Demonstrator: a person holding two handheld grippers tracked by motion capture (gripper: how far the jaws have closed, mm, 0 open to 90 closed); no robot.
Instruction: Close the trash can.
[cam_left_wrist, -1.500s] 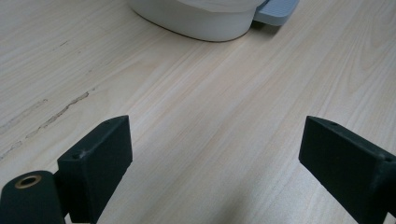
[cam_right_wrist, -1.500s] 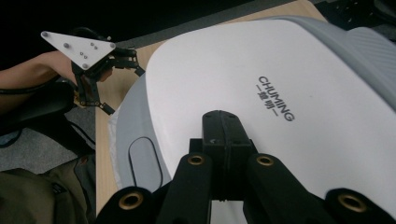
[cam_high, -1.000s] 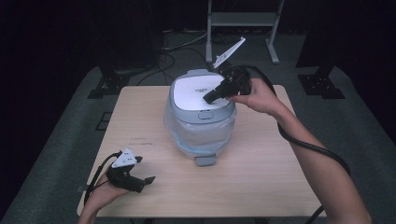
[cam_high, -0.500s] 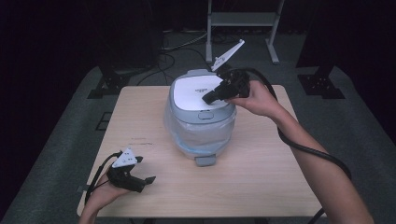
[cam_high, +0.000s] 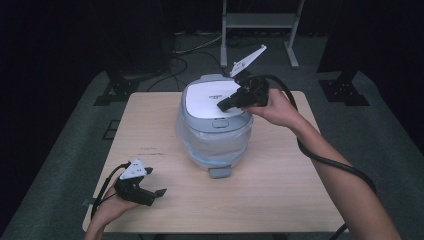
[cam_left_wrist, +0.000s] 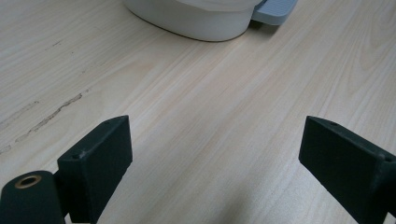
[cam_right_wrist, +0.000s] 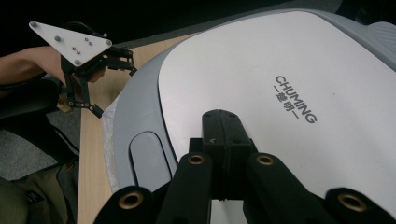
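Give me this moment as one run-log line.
right tongs: shut, tips on rice cooker lid | left tongs: open, nothing between, resting on table | cooker: lid down

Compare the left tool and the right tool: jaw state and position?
Left tool: jaws wide apart, nothing between them, low on the pale wooden table near its front-left corner. Right tool: jaws shut together, tips over the white lid of the grey rice cooker. Both are black, hand-held, carrying grey three-cornered plates.

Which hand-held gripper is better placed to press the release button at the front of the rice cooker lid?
Right. The right hand-held gripper hangs shut over the rice cooker lid, just behind the release button. The left hand-held gripper sits open, low over the table at its near corner.
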